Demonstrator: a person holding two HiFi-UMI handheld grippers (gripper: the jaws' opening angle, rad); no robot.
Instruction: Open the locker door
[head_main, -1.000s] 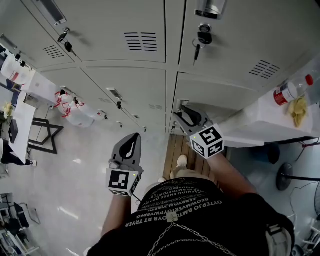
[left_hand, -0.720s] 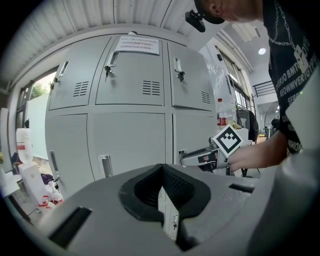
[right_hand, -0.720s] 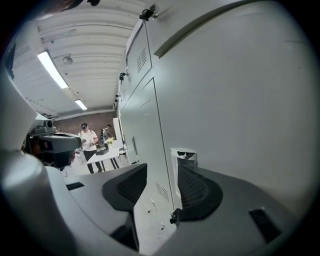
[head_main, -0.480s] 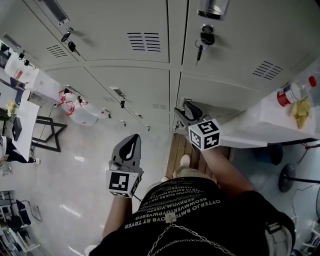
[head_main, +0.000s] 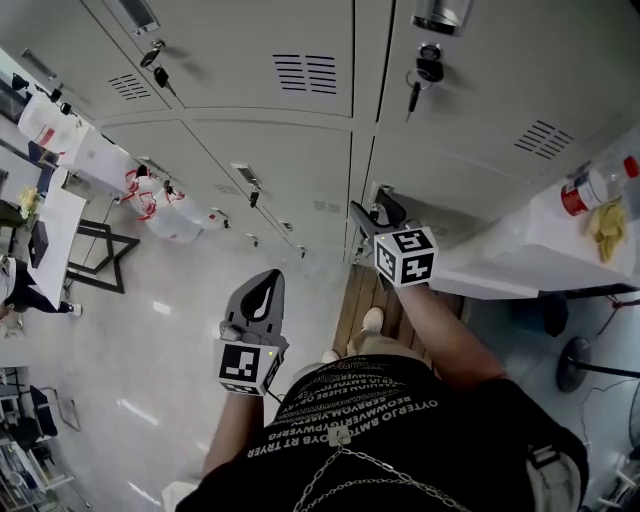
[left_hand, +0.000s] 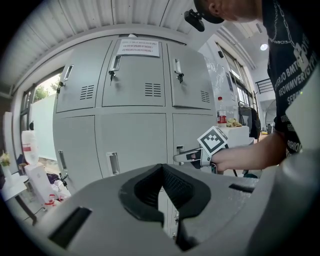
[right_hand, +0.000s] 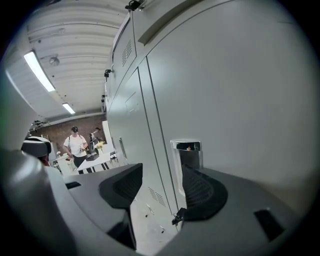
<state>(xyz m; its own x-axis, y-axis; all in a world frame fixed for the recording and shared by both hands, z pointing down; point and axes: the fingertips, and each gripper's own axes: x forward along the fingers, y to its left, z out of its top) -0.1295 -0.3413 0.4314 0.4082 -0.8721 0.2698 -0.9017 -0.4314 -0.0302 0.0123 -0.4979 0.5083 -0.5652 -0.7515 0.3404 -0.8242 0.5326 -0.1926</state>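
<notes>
Grey metal lockers fill the wall ahead. The lower right locker door (head_main: 480, 165) is closed, and its chrome recessed handle (head_main: 380, 192) sits at its left edge. My right gripper (head_main: 372, 217) is right at that handle; its jaws are opening. In the right gripper view the gripper (right_hand: 160, 190) straddles the door seam, with the handle recess (right_hand: 187, 155) just beyond the right pad (right_hand: 200, 192); no pad presses on anything. My left gripper (head_main: 263, 285) hangs lower at the left, away from the lockers, shut and empty (left_hand: 169, 227).
Keys hang in the upper locker locks (head_main: 425, 72) (head_main: 158, 62). At the right a white shelf (head_main: 530, 250) carries a red-capped bottle (head_main: 590, 185). A wooden pallet (head_main: 362, 300) lies on the floor by the lockers. Plastic bags (head_main: 150, 205) and a table (head_main: 55, 235) stand left. People (right_hand: 76, 145) stand far off.
My right gripper has moved up to the locker handle and its jaws have spread apart. The left gripper has stayed in place.
</notes>
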